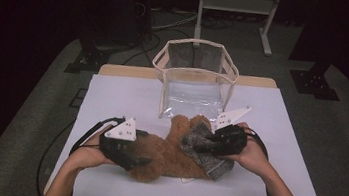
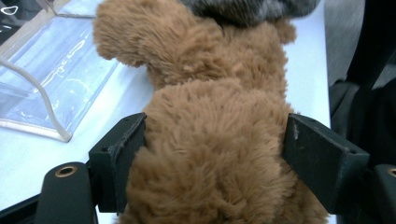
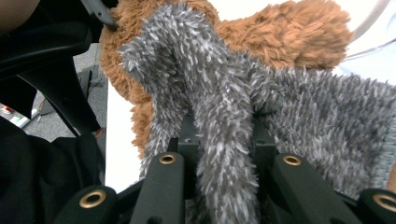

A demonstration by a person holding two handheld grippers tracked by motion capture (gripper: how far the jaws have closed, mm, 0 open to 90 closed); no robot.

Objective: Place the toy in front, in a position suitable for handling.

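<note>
1. High view: a brown teddy bear (image 1: 168, 152) lies on the white table (image 1: 127, 97), just in front of a clear plastic bag (image 1: 195, 78) standing open. A grey fuzzy cloth (image 1: 206, 152) lies over the bear's right end. The left gripper (image 1: 140, 160) sits at the bear's left end, the right gripper (image 1: 196, 143) on the cloth
2. Left gripper view: the jaws stand wide, pressed against both sides of the bear's (image 2: 210, 154) plush body, holding it. The bag (image 2: 51, 65) lies beyond, to the bear's left
3. Right gripper view: the jaws are nearly together, pinching a fold of the cloth (image 3: 224, 140), which is draped on the bear (image 3: 280, 32)
</note>
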